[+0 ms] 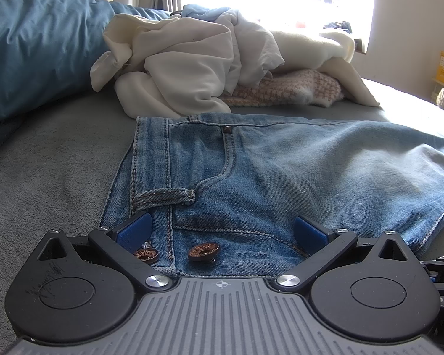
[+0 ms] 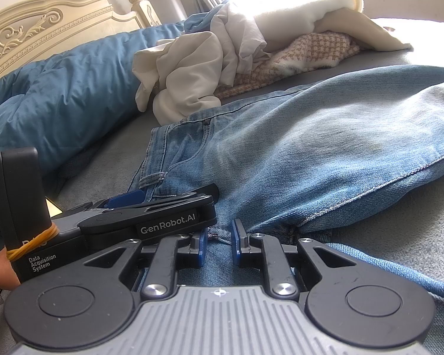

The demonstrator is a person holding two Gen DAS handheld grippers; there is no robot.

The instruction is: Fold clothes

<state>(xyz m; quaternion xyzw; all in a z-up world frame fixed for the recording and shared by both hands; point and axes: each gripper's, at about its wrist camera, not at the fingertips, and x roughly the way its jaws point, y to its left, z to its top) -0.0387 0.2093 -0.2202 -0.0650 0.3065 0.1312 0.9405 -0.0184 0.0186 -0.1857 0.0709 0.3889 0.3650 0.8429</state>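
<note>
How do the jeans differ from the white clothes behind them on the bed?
The jeans lie spread flat; the white clothes sit crumpled in a heap. The jeans are blue denim with copper buttons; the white clothes are plain, thin cloth. The jeans lie nearest the grippers; the white clothes lie farther back. Both rest on the grey bed cover.

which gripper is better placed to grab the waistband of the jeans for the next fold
Left. The left gripper sits right at the waistband of the jeans, pads spread wide beside the copper buttons. The right gripper is nearly closed at the crotch seam, farther from the waistband.
</note>
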